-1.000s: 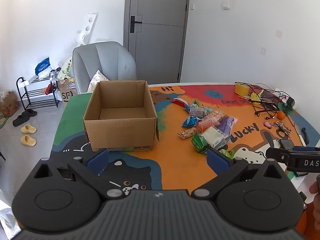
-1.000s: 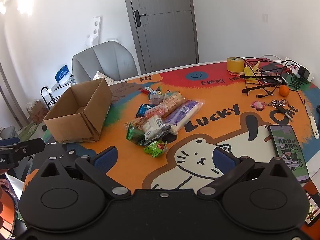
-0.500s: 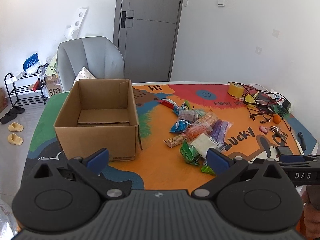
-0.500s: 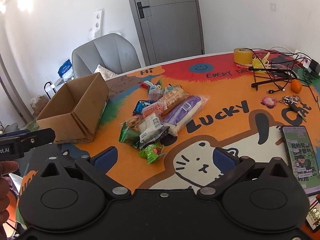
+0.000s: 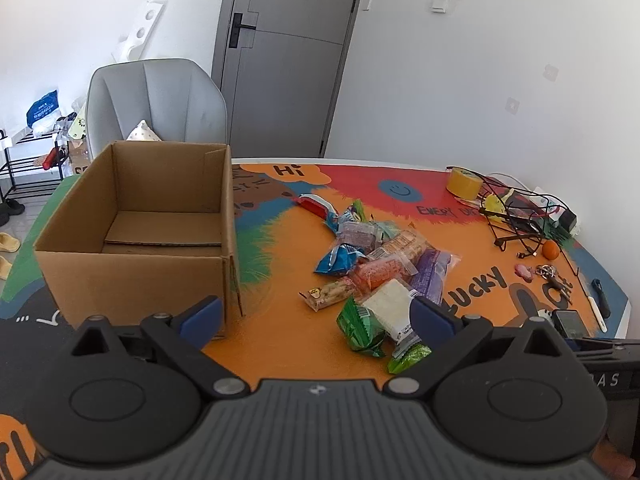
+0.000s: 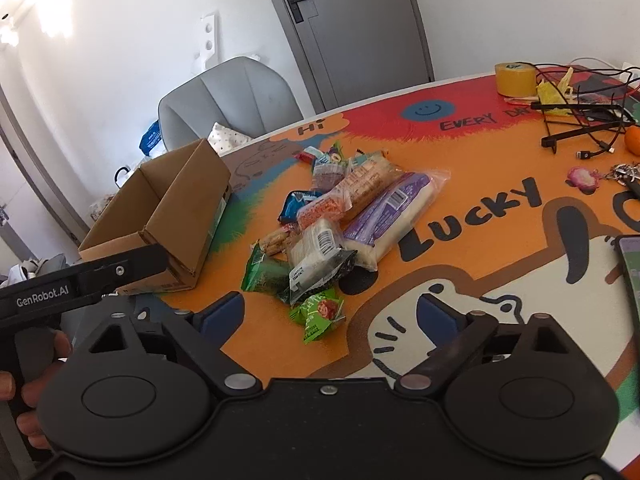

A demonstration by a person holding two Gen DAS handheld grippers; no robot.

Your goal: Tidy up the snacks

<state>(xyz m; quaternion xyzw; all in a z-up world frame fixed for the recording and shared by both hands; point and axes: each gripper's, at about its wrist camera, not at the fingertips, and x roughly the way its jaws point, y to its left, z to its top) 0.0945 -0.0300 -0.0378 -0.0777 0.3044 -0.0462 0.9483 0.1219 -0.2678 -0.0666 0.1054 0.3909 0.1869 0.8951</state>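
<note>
The snack pile [image 6: 340, 220] lies mid-frame on the table mat [image 6: 460, 184], right of the empty cardboard box [image 5: 132, 236]. The packets look light, crinkly and slippery; the small green packet [image 6: 320, 312] seems best pinched across its middle. The right gripper [image 6: 330, 312] is wide but closing, nothing between; the left gripper [image 5: 316, 314] is wide, empty. Only the left view shows the box floor; only the right shows barcodes
</note>
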